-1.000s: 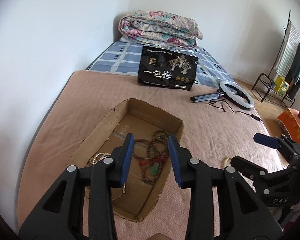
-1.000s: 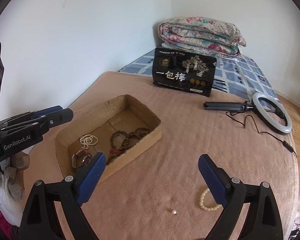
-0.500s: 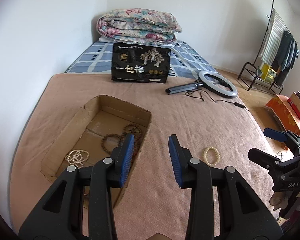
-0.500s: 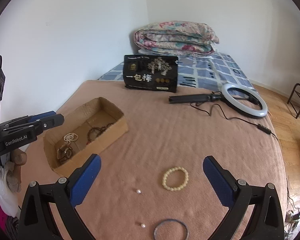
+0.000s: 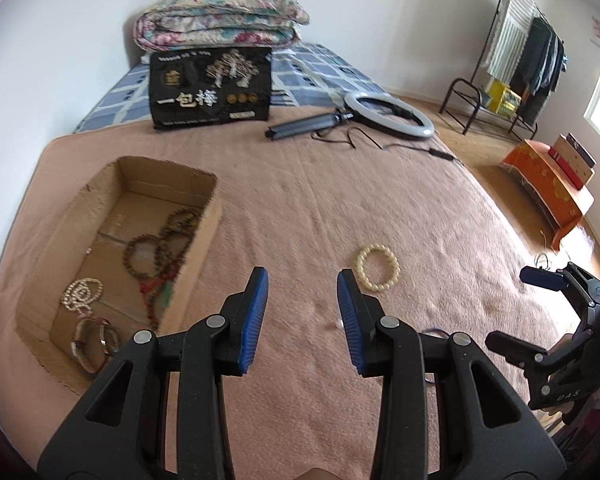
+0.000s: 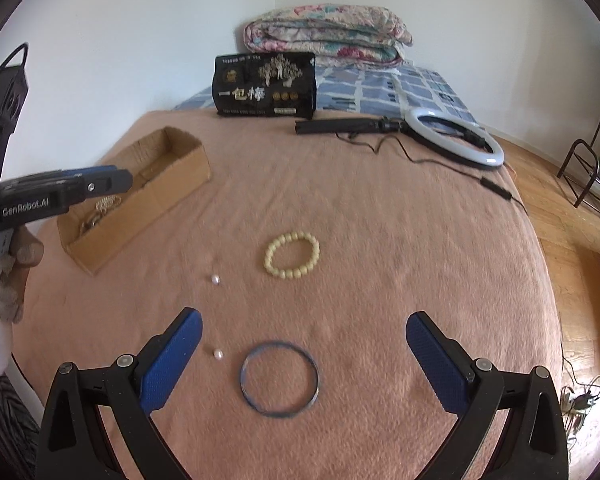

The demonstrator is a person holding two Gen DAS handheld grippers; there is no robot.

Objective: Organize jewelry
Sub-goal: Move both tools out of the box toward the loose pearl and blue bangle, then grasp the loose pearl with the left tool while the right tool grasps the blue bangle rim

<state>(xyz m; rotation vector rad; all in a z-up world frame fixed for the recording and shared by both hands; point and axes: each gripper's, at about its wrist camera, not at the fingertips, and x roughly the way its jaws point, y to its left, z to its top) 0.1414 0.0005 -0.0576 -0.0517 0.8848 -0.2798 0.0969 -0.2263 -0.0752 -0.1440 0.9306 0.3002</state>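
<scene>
An open cardboard box (image 5: 208, 216) sits on the pink blanket and holds brown bead strings (image 5: 160, 248), a pearl bracelet (image 5: 80, 294) and a banded bracelet (image 5: 94, 340). To its right, my left gripper (image 5: 302, 280) hovers open over bare blanket with nothing between its fingers. A cream bead bracelet (image 5: 377, 267) lies just right of its right fingertip. My right gripper (image 6: 304, 318) is wide open above a thin blue bangle (image 6: 279, 378). Ahead of it lie the cream bracelet (image 6: 292, 254) and two loose pearls (image 6: 215, 279) (image 6: 218, 354). The box (image 6: 168, 184) is at far left.
A black printed bag (image 5: 210, 88), a folded floral quilt (image 5: 220, 16) and a ring light (image 5: 388, 114) with its cable lie at the far end of the bed. The bed's edge drops to a wooden floor on the right, with an orange box (image 5: 548, 184) and a clothes rack (image 5: 512, 60).
Both grippers have swung right, away from the box, and dropped lower. The cream bracelet, the pearls and the blue bangle have come into near view. The right jaws stand slightly wider.
</scene>
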